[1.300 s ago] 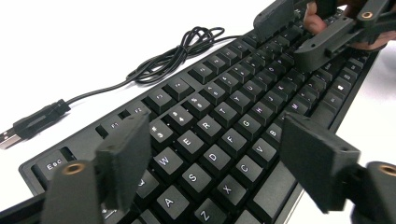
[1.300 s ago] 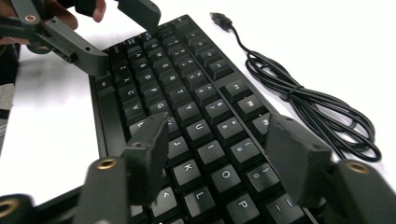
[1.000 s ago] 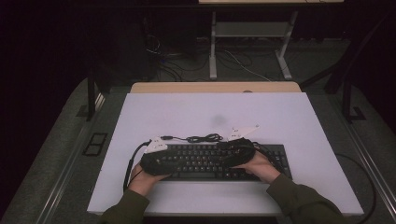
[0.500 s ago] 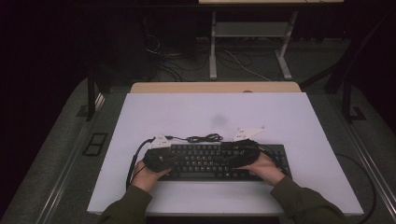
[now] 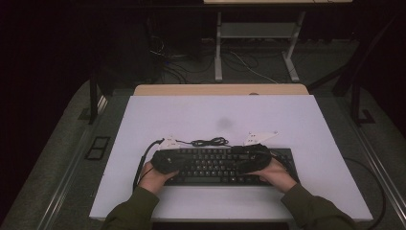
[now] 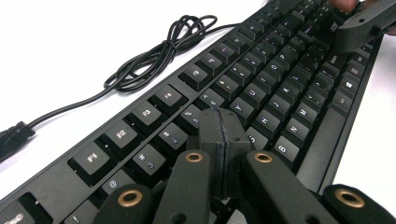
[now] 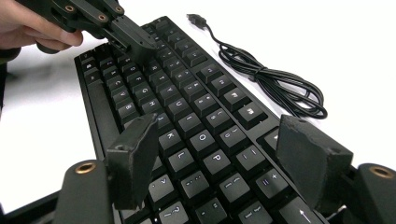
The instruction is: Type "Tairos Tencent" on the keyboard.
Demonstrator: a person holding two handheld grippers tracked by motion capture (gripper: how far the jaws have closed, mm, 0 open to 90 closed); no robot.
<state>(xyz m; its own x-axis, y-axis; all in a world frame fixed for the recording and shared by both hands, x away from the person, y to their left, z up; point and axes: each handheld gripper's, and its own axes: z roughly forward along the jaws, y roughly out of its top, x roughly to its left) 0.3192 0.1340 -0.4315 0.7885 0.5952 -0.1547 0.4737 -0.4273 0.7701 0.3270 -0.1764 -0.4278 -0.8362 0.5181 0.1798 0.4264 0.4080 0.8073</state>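
From above, the black keyboard [image 5: 220, 165] lies near the front edge of the white tabletop [image 5: 287, 115], with its coiled cable [image 5: 208, 142] just behind it. In the left gripper view, the left tool [image 6: 224, 140] hovers over the keys, jaws pressed together. In the right gripper view, the right tool [image 7: 224, 154] has its jaws wide apart above the keys.
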